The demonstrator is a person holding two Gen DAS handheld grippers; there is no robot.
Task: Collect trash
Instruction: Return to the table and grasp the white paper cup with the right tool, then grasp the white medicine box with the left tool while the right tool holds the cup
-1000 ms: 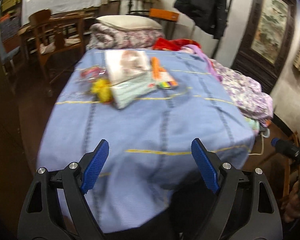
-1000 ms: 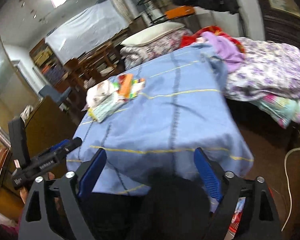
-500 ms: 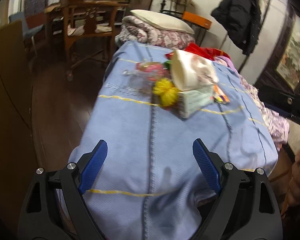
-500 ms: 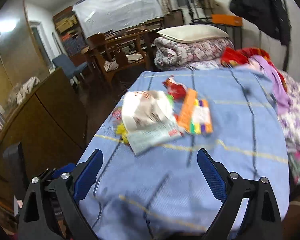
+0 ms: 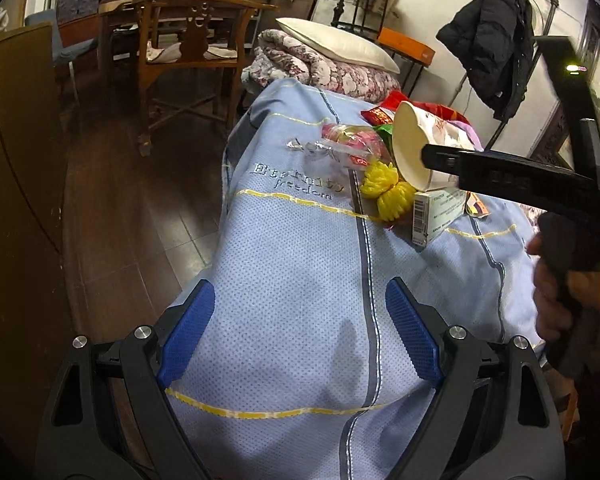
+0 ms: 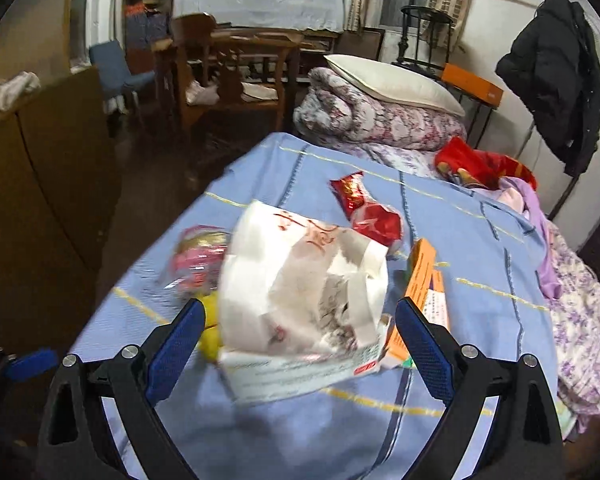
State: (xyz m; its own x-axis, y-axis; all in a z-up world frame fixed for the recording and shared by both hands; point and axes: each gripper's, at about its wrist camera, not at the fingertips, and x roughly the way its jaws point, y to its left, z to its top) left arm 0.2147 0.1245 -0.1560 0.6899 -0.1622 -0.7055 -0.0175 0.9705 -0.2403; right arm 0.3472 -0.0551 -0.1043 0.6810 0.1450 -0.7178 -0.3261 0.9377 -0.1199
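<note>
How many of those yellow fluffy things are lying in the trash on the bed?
2. Both yellow pompoms lie touching, beside the white paper bowl and the small carton on the blue bedspread. More could be hidden under the pile.

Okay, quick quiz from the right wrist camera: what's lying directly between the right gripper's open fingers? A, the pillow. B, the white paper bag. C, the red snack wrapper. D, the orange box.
B: the white paper bag sits framed by the right gripper, whose pads are apart from it; the red snack wrapper lies farther back and the orange box off to the right.
</note>
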